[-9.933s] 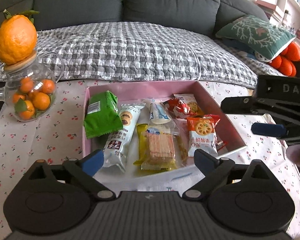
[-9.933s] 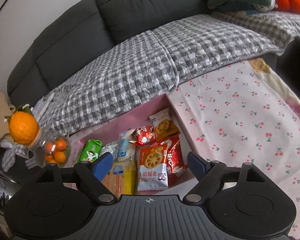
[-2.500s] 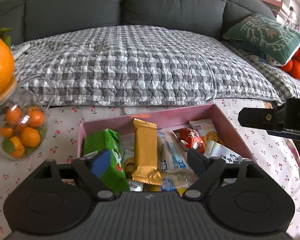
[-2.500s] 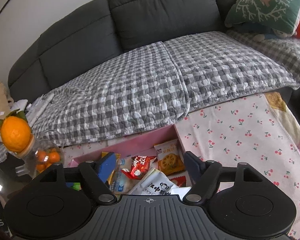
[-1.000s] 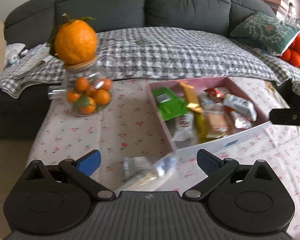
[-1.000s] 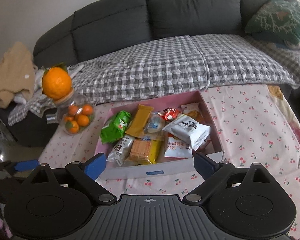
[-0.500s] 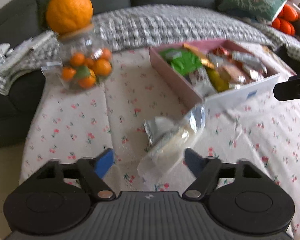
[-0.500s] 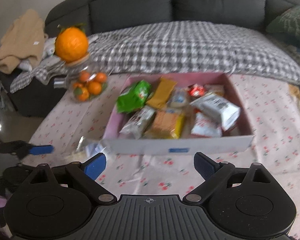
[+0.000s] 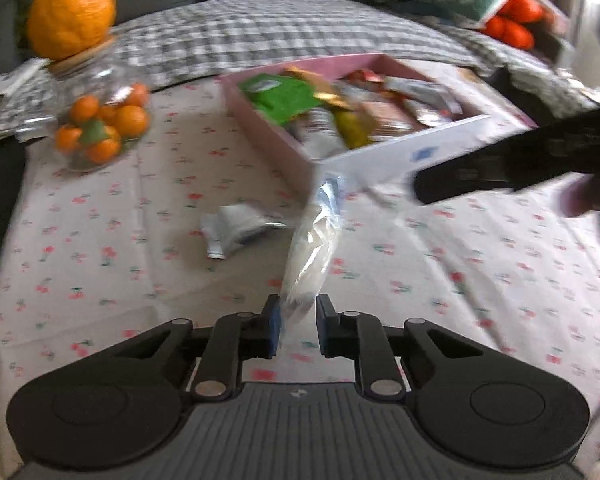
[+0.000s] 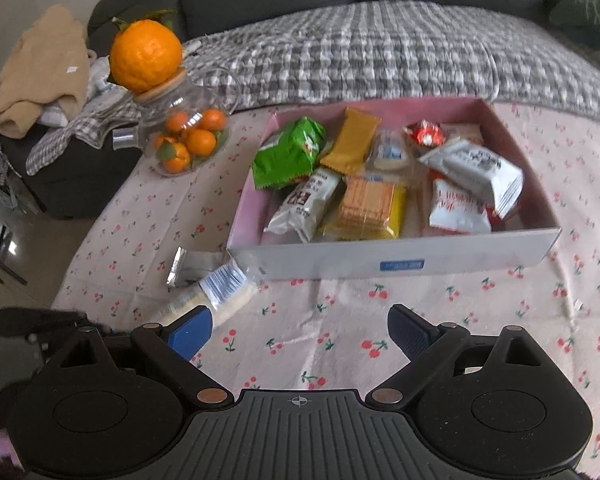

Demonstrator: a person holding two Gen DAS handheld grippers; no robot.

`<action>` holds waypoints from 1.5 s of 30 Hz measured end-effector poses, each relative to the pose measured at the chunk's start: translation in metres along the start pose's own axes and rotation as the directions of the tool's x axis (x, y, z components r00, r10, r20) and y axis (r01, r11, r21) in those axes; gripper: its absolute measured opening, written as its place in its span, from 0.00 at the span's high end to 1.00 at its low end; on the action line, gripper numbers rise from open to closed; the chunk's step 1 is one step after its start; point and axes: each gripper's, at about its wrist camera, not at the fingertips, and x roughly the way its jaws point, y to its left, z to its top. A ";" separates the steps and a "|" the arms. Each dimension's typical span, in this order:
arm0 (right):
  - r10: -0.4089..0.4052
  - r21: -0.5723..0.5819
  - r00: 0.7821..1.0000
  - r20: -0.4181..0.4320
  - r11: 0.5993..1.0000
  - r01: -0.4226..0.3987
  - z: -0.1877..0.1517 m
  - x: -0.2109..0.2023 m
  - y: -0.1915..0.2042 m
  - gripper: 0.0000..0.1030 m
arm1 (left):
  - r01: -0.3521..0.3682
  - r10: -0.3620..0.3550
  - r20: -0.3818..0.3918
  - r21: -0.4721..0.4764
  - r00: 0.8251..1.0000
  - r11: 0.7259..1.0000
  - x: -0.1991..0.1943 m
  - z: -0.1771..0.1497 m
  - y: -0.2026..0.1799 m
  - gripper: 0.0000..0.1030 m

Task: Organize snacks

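Barcode on clear packet (image 10: pixel 216 292)

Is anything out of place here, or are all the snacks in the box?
Two are out. A small silver packet lies on the cherry-print cloth beside the pink box. A clear-wrapped snack lies next to it, its near end pinched in the left gripper. The rest sit piled inside the box.

A clear snack packet (image 9: pixel 312 248) with pale contents lies on the cherry-print cloth, its long axis running from about 6 toward 12 o'clock in the left wrist view. A small silver packet (image 9: pixel 236 232) lies flat at its 9 o'clock, just beside it. The pink snack box (image 10: pixel 404 264), at 12 o'clock, holds green, gold, yellow, white and red packets crowded together.
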 end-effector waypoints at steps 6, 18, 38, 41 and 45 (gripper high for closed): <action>-0.001 0.021 0.999 -0.034 1.000 0.002 -0.002 0.008 0.000 0.07 | 0.134 -0.136 0.014 0.059 0.991 0.989 -0.008 -0.002 -0.011 0.71; 0.001 0.113 0.995 -0.095 0.994 0.009 -0.003 0.027 0.001 0.07 | -0.131 0.125 0.074 0.093 0.989 0.987 0.004 0.017 0.021 0.37; -0.162 -0.063 0.985 0.058 0.984 0.166 -0.037 0.057 0.062 0.06 | -0.024 0.000 0.081 0.298 0.997 0.954 0.048 0.035 0.047 0.73; -0.169 -0.143 0.984 0.059 0.974 0.176 -0.042 0.058 0.065 0.07 | -0.048 0.029 0.081 0.244 0.996 0.969 0.046 0.032 0.047 0.74; -0.149 -0.188 0.987 0.053 0.970 0.156 -0.047 0.051 0.059 0.17 | -0.097 0.088 0.064 0.167 0.994 0.981 0.041 0.029 0.043 0.74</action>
